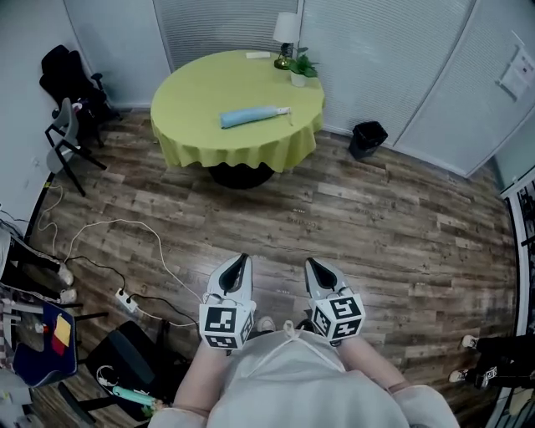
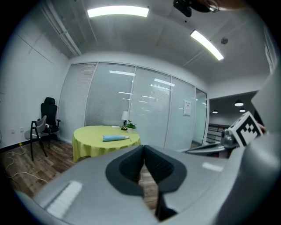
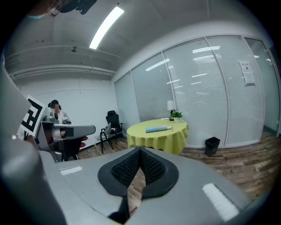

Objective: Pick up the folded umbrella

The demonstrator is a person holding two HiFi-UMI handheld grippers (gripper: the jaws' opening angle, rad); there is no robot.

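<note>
Partly hidden table base (image 1: 241, 175), umbrella (image 1: 253, 116) small, distant

The floor is laid in dark brown wood-grain planks (image 1: 401, 226). A round table draped in a yellow-green cloth (image 1: 188, 113) stands near the far wall, which consists of full-height glass partition panels backed by closed white blinds (image 1: 376, 58). A table lamp with a white shade (image 1: 287, 28) and a small green potted plant (image 1: 301, 67) stand at the table's far edge. A black waste bin (image 1: 368, 138) sits on the floor right of the table, close to the partition. A black high-back office chair (image 1: 67, 71) and a grey chair on a black frame (image 1: 65, 138) occupy the left corner. A white power strip (image 1: 125, 299) with white cables lies on the floor at left. Long fluorescent ceiling fixtures (image 2: 117, 11) are lit.
</note>
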